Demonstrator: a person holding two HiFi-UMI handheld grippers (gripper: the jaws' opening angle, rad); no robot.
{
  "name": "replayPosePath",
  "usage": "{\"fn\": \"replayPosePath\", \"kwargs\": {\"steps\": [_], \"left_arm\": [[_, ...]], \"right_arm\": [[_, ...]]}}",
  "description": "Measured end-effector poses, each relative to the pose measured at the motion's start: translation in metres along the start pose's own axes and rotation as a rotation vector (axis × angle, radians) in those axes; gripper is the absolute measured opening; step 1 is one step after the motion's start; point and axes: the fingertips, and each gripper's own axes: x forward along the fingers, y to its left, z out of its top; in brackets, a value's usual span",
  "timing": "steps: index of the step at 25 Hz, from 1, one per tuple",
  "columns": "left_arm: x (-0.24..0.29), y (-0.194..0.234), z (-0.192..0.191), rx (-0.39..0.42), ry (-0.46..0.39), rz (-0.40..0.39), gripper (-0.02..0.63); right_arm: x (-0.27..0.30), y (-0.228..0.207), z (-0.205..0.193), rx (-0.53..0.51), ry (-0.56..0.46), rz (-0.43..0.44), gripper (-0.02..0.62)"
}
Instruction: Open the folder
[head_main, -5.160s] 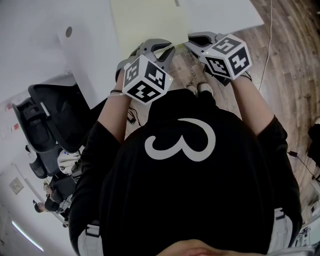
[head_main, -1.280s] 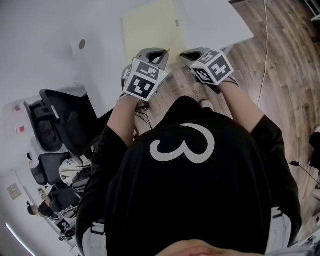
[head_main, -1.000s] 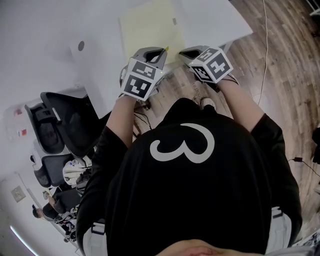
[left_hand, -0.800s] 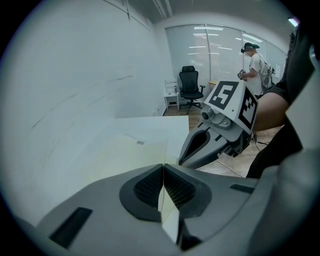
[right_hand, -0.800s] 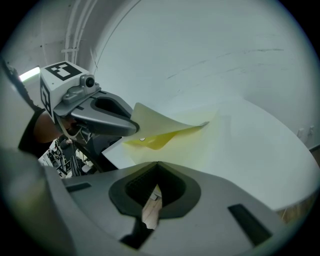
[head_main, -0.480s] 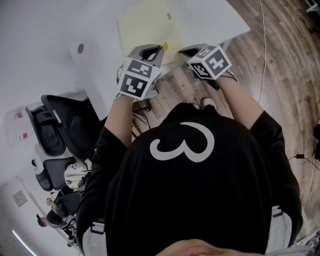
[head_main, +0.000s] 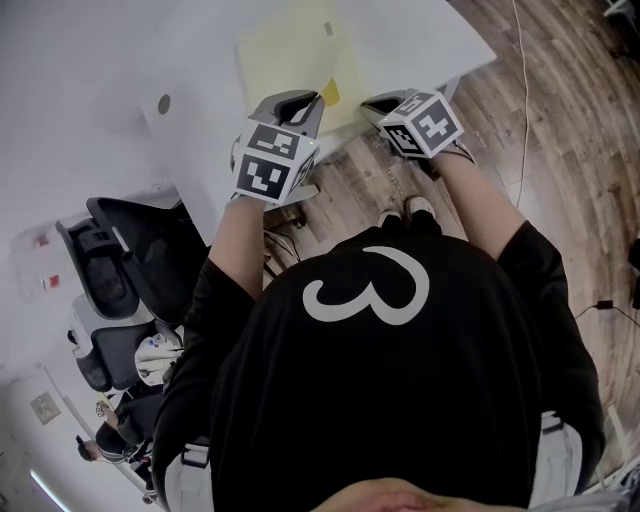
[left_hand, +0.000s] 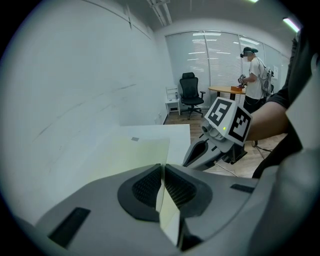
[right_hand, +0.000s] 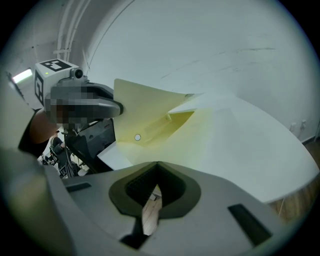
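Note:
A pale yellow folder (head_main: 285, 45) lies on the white table (head_main: 430, 35) at its near edge. My left gripper (head_main: 312, 100) is shut on the near corner of its top cover, which shows as a thin sheet pinched between the pads (left_hand: 162, 167). That corner is raised off the lower sheet, and the brighter yellow inside (right_hand: 175, 122) shows under the lifted cover (right_hand: 145, 110). My right gripper (head_main: 375, 103) stands just to the right at the folder's near edge. Its jaws (right_hand: 157, 164) are shut with nothing visible between them.
Black office chairs (head_main: 130, 270) stand left of the table above the wooden floor (head_main: 540, 120), where a thin cable (head_main: 520, 100) runs. A round grommet (head_main: 163, 103) sits in the tabletop. Far back in the room stand a person (left_hand: 255, 75) and another chair (left_hand: 190, 90).
My left gripper has risen a little with the cover's corner in it, and the gap under the cover has widened. The right gripper has stayed where it was.

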Motion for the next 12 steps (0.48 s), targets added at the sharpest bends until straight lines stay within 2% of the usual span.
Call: {"fn": "replayPosePath", "kwargs": {"steps": [5,12], "left_arm": [[-0.012,0.003,0.0,0.023,-0.001,0.038,0.025],[-0.037,0.015,-0.01,0.032,-0.027,0.093,0.028]], "right_arm": [[0.0,-0.001,0.001,0.034,-0.02,-0.019,0.023],[0.003,0.003,0.0,0.031,-0.015,-0.105,0.023]]}}
